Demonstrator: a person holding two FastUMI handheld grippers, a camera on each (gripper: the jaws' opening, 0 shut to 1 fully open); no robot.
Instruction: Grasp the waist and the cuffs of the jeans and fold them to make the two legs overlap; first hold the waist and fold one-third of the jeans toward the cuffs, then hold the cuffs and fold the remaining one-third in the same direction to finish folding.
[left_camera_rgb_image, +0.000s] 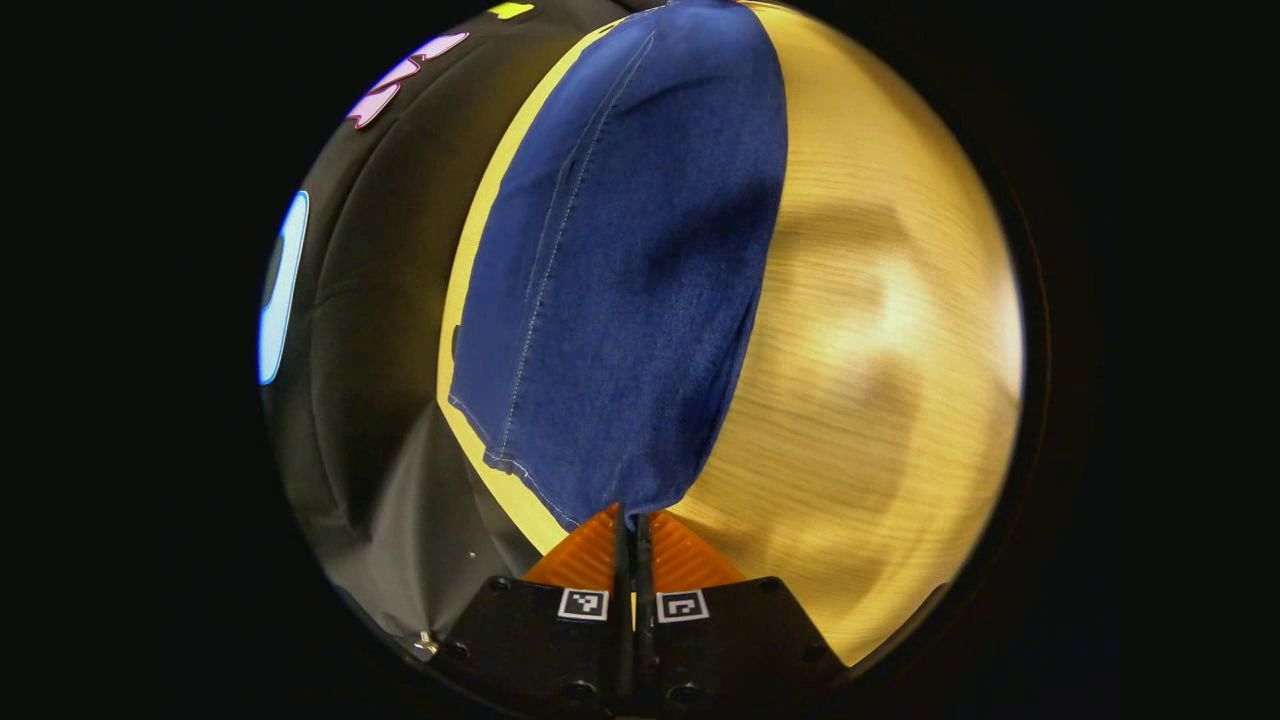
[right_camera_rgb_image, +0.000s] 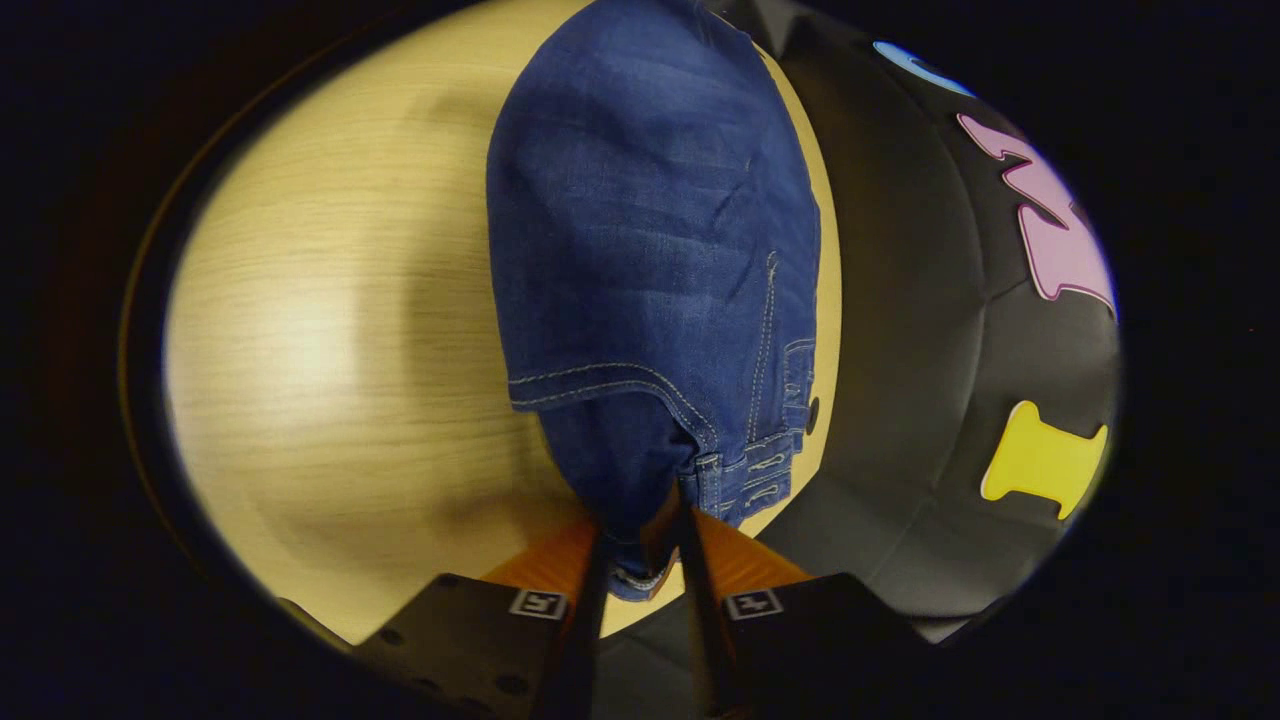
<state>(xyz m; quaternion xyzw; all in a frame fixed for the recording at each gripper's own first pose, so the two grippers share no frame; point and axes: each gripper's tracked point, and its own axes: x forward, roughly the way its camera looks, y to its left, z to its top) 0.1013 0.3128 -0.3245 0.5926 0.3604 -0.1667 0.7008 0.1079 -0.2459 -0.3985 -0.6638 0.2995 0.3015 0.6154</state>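
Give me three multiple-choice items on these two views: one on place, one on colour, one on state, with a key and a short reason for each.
1. Where do the jeans lie?
A. on a wooden table
B. on a chair
C. in a basket

2. What colour are the jeans?
A. black
B. blue
C. white

3. How does the right tool stand?
A. wide open above the table
B. shut on nothing
C. shut on the jeans at the waist end

Key:
1 A, the denim rests on the pale wood table.
2 B, the cloth is blue in both views.
3 C, denim near the belt loops sits between its fingers; the left tool likewise pinches the cuff end.
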